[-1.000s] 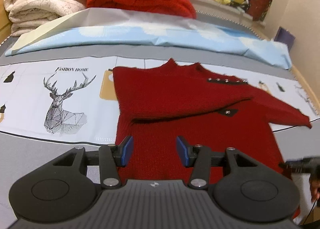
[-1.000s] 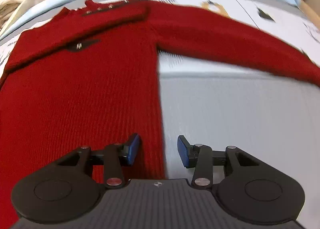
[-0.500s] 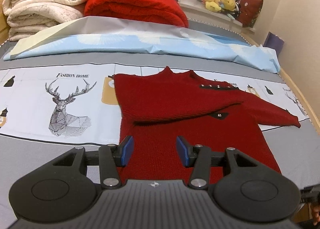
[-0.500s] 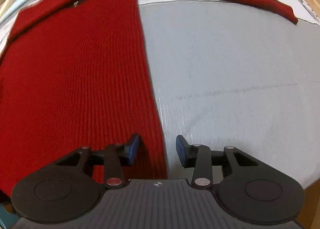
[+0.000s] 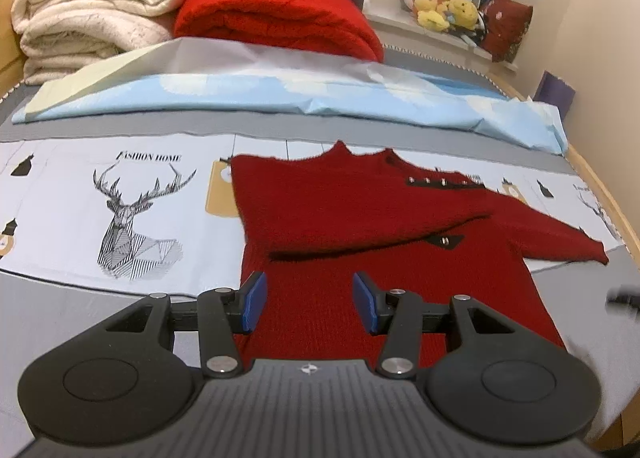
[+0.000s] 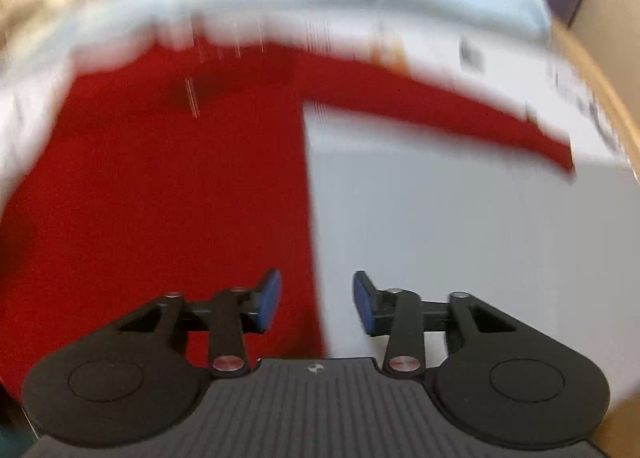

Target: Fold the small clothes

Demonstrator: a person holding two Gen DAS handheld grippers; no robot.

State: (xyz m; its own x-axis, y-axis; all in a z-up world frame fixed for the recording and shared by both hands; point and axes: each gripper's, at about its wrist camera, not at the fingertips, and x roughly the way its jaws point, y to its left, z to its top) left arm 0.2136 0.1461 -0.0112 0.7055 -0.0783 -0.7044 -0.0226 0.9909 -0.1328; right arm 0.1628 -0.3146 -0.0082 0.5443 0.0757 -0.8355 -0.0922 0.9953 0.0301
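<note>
Lying flat on bed (image 5: 100, 290), centre right of left view: red sweater (image 5: 360, 217), one sleeve folded across chest, other stretched toward right edge. Hovering above lower hem, left gripper (image 5: 306, 300), jaws part-open, empty. Blurred right view: right gripper (image 6: 316, 300) over sweater's side edge, jaws just widening, nothing between.
</note>
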